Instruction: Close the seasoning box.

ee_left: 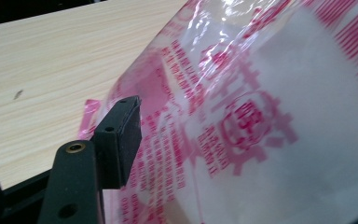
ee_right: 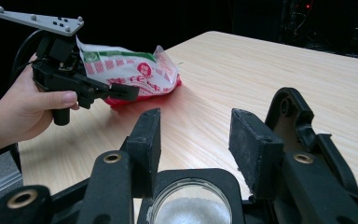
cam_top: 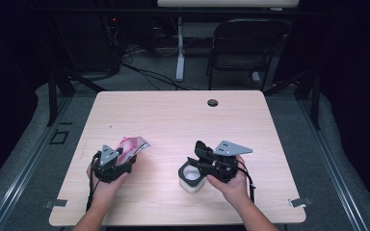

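Lying between left tongs [ee_left: 242, 154]: packet [ee_left: 261, 116]

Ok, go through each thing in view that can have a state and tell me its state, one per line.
Left gripper: open, fingers beside the bag.
Red-and-white plastic bag: lying on the table, crumpled.
Right gripper: open, over the container.
Container: upright, lid off, white grains inside.
Table: bears both.

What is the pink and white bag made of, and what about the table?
The bag looks like thin glossy plastic film: it crinkles, catches bright glints, and its pink print looks see-through in places. The table looks like pale wood or a wood-look laminate, matte, with fine straight grain lines; which one is hard to tell.
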